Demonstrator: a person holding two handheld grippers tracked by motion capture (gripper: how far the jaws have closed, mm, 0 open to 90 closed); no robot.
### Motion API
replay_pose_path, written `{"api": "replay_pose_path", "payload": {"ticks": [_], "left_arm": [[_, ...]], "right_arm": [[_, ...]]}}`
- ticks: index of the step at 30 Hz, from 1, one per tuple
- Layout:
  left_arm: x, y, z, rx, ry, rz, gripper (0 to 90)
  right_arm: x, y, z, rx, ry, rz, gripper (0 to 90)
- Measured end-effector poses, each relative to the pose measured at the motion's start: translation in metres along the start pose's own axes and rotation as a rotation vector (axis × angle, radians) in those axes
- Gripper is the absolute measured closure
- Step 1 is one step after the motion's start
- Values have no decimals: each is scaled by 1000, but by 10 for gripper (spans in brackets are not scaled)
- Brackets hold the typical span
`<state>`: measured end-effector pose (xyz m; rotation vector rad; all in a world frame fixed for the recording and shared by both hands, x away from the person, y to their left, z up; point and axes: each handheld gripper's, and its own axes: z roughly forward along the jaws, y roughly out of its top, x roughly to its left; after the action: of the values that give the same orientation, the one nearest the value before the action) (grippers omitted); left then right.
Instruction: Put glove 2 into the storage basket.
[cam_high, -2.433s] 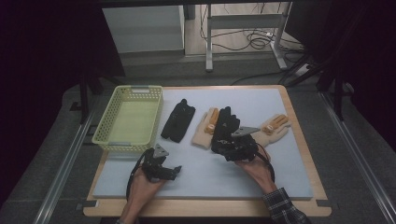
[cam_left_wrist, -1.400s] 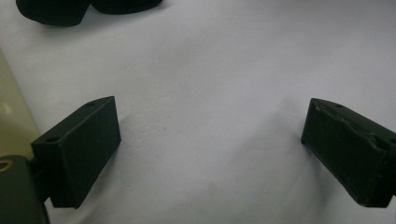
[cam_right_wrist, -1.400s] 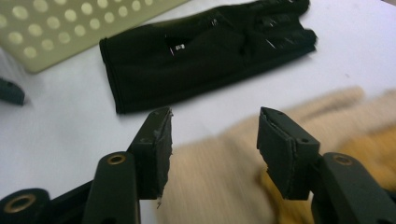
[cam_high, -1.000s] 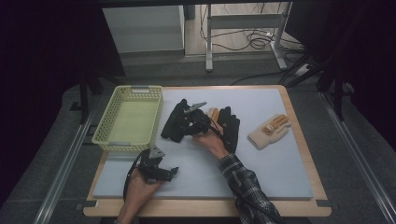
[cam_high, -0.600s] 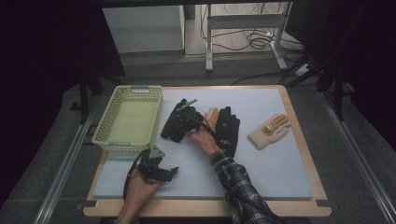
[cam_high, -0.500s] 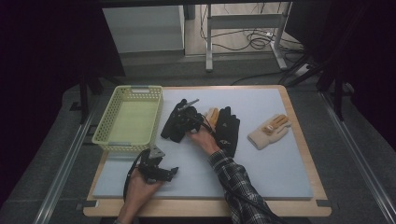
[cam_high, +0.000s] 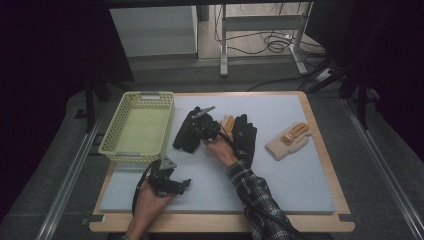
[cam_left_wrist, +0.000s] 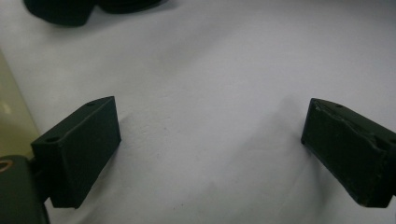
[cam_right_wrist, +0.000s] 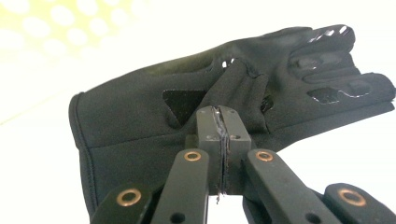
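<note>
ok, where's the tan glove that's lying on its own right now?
In the high view the tan glove lies alone on the right part of the grey mat, right of the black glove and clear of both hands.

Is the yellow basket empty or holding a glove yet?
Empty: the yellow basket shows a bare floor; the black glove lies on the table beside it.

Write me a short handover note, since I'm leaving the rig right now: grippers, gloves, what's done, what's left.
Right gripper: jaws have just closed, pinching a fold of the black glove beside the yellow basket.
Left gripper: open, resting on the mat near the front edge.
Second black glove lies over a tan one; another tan glove lies apart.
Done: grip taken. Left: probably all four into the basket.
</note>
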<state>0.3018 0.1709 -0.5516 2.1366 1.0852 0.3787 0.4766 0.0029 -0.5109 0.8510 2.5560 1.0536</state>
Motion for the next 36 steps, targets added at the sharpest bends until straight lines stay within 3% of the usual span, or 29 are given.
{"api": "replay_pose_path", "payload": {"ticks": [3,12,15,18,20,21,22,23,26,27,28,31,34,36], "left_arm": [[0,0,0,0,0,0,47],[0,0,0,1,0,2,47],[0,0,0,1,1,2,47],[0,0,0,1,1,2,47],[0,0,0,-1,1,0,47],[0,0,0,-1,1,0,47],[0,0,0,0,1,1,47],[0,0,0,0,1,1,47],[0,0,0,0,1,1,47],[0,0,0,0,1,1,47],[0,0,0,-1,0,-1,47],[0,0,0,0,0,-1,47],[0,0,0,0,0,-1,47],[0,0,0,0,1,-1,47]], "right_arm": [[0,1,-9,-17,9,-5,881],[11,3,-58,-86,56,-36,881],[15,-2,-68,-73,76,-39,880],[19,-13,-69,-37,67,-48,850],[17,-20,-63,-12,63,-44,671],[17,-20,-63,-12,63,-44,671],[15,-25,-55,-8,35,-42,504],[13,-26,-49,0,32,-37,440],[8,-30,-30,40,9,-20,328],[8,-30,-30,40,9,-20,328],[5,-33,-17,68,3,-23,315],[5,-33,-10,75,29,7,414],[9,-31,-13,96,22,5,662],[13,-33,-14,95,22,-2,748]]}}
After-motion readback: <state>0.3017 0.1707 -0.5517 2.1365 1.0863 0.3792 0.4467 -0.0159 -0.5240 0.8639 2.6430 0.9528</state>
